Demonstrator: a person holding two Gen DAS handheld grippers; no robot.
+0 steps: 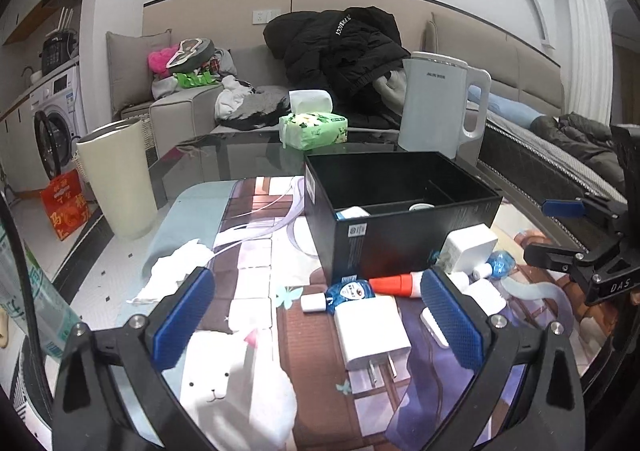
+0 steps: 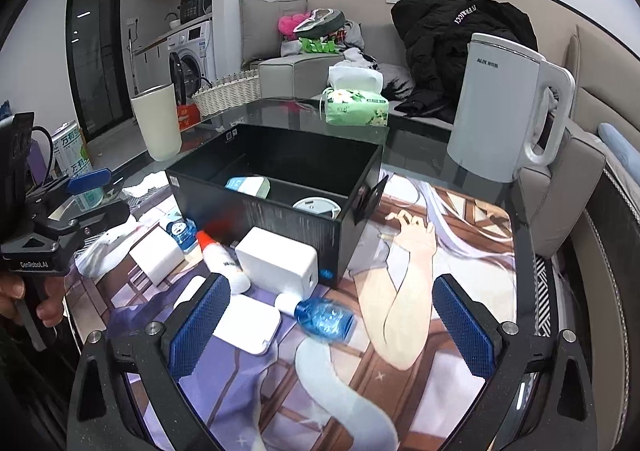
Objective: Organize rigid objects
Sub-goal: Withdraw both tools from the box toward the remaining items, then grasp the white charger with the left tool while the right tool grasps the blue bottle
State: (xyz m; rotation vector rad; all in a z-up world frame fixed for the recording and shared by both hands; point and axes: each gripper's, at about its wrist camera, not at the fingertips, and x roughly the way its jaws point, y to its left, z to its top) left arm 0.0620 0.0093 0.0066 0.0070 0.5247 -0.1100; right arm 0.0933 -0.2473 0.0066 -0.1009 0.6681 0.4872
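Glossy glass surface (image 1: 240,155); matt black cardboard box (image 1: 400,239); smooth white plastic charger (image 1: 372,335); textured blue pads (image 2: 200,327).

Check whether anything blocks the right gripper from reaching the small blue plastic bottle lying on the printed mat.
Nothing visible does. The right gripper is open, and the small blue plastic bottle lies on its side between the blue pads. A flat white charger sits just left of it, beside the left pad, not across the path.

Dark glass table (image 1: 240,155), printed mat (image 1: 256,251) on top. Carries black box (image 1: 400,235), white kettle (image 1: 434,103), tissue pack (image 1: 314,129). Chargers and small bottles loose on mat.
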